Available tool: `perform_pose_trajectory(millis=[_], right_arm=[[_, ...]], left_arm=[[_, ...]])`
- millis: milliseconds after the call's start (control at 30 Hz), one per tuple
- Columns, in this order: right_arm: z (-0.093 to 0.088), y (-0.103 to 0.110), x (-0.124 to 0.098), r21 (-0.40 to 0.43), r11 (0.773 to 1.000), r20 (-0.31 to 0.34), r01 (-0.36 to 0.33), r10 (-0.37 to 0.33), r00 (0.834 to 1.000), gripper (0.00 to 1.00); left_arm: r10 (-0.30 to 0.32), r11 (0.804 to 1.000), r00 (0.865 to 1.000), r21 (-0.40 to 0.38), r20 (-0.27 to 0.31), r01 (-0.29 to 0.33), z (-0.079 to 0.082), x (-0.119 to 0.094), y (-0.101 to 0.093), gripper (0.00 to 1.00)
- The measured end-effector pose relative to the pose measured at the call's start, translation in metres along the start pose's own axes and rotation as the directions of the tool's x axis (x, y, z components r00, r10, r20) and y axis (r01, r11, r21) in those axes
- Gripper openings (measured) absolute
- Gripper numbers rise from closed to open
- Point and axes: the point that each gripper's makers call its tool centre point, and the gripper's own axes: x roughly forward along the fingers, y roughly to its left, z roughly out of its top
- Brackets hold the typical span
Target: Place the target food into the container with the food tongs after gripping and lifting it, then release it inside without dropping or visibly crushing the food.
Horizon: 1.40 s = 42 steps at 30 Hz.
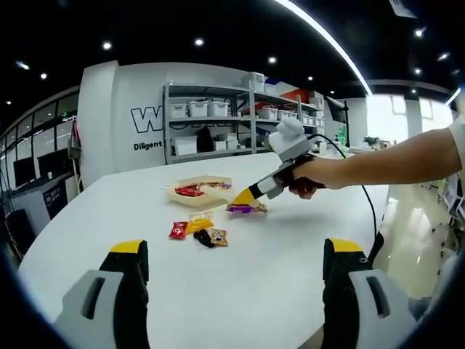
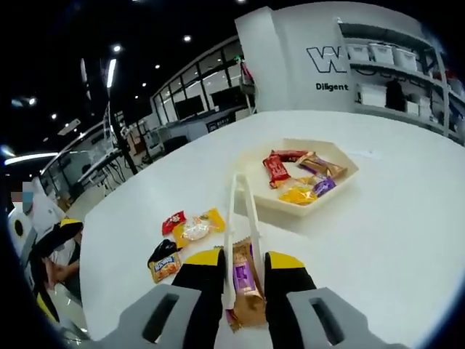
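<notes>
My right gripper [image 2: 243, 262] is shut on white food tongs [image 2: 238, 211], whose arms run forward and meet over the table. A purple-and-brown snack packet [image 2: 245, 285] shows between the tong arms close to the jaws; whether it is pinched or lying on the table I cannot tell. In the left gripper view the right gripper [image 1: 247, 195], held in a person's hand, hovers low over that purple packet [image 1: 241, 209], just right of the cream tray [image 1: 174, 195]. The tray [image 2: 341, 178] holds several wrapped snacks. My left gripper [image 1: 237, 254] stands open and holds nothing.
A small heap of loose snack packets [image 1: 197, 230] lies on the white table [image 1: 290, 247] in front of the tray; the same heap [image 2: 185, 233] is left of the tongs. Shelving with bins [image 1: 218, 120] stands behind the table. A cable [image 1: 367, 196] trails from the right gripper.
</notes>
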Motion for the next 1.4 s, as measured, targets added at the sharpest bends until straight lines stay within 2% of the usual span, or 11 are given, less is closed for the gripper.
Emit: perform_pose_trajectory(millis=[267,667,733,800,1067,1200,1400], right_arm=[[-0.010,-0.003,0.000,0.052,0.999,0.006,-0.015,0.015,1.000,0.16],[-0.009,0.002,0.001,0.090,0.996,0.005,-0.027,0.027,1.000,0.19],[-0.010,0.003,0.001,0.072,0.997,-0.002,-0.018,0.019,1.000,0.16],[-0.007,0.000,0.000,0.003,1.000,0.002,0.005,-0.005,1.000,0.14],[0.008,-0.010,-0.008,-0.055,0.998,0.056,0.029,-0.026,0.998,0.11],[0.015,-0.007,-0.017,-0.057,0.998,0.086,-0.001,0.006,0.996,0.12],[0.012,0.005,-0.028,-0.082,0.996,0.085,-0.031,0.038,0.996,0.12]], left_arm=[[-0.011,1.000,1.000,0.007,-0.003,0.011,0.000,0.004,-0.006,0.98],[-0.014,1.000,1.000,0.014,-0.012,0.015,-0.002,0.004,-0.008,0.98],[-0.012,1.000,1.000,0.018,-0.013,0.012,-0.001,0.005,-0.007,0.98],[-0.013,1.000,1.000,0.020,-0.013,0.013,-0.001,0.004,-0.007,0.98],[-0.012,1.000,1.000,0.024,-0.015,0.012,-0.001,0.005,-0.006,0.98],[-0.026,1.000,1.000,0.017,-0.009,0.026,0.000,0.009,-0.011,0.98],[-0.053,0.999,0.999,0.008,-0.010,0.053,-0.002,0.017,-0.016,0.98]])
